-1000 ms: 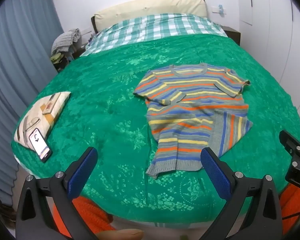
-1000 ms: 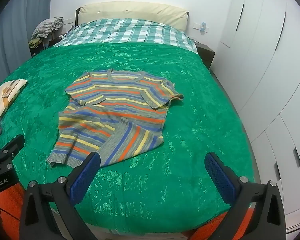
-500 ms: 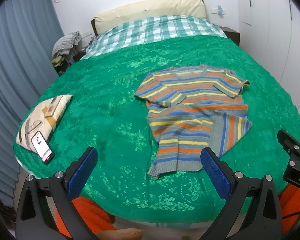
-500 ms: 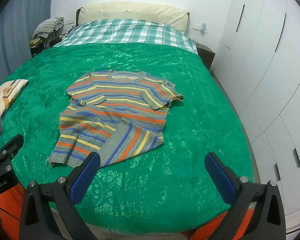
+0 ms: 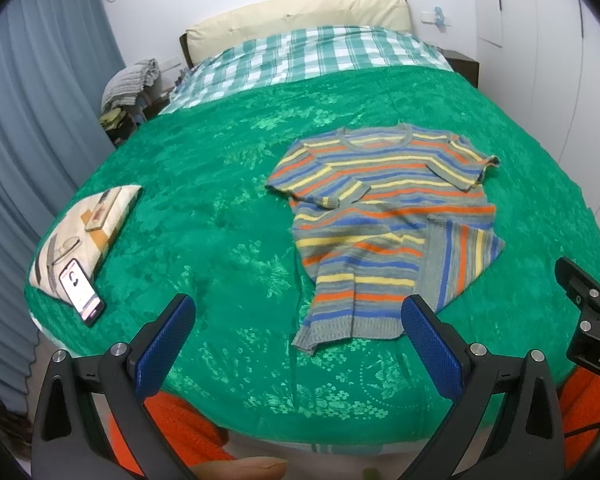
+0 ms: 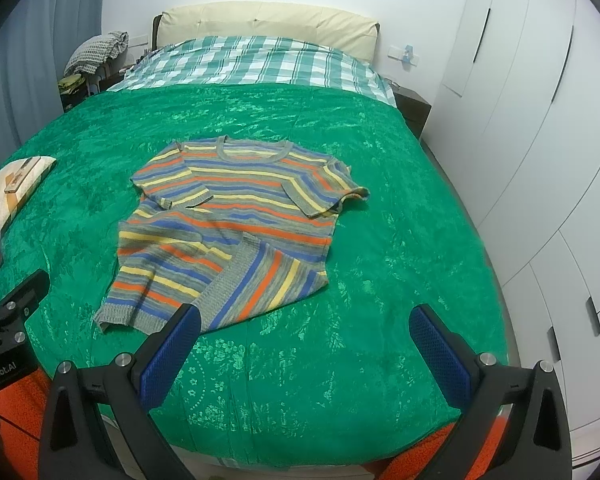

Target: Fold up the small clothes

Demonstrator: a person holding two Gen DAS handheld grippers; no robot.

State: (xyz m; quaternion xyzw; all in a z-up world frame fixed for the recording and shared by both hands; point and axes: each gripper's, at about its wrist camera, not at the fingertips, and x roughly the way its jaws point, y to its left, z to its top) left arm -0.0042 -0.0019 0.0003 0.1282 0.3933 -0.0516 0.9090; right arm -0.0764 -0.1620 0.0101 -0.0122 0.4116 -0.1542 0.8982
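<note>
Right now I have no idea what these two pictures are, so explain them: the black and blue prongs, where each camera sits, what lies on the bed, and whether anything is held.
No robot here: a person holds a two-finger gripper tool in each hand, and each tool carries a wide-angle camera looking forward along its fingers. The prongs with blue pads are those fingers. One picture comes from the left gripper, the other from the right gripper. Both stand open and hold nothing, above the near edge of the bed.

On the green bedspread lies a striped sweater, spread out with its neck toward the headboard, one bottom corner flipped over. Toward the left edge lies a cushion with a lit phone resting partly on it. Nothing is folded yet.
</note>
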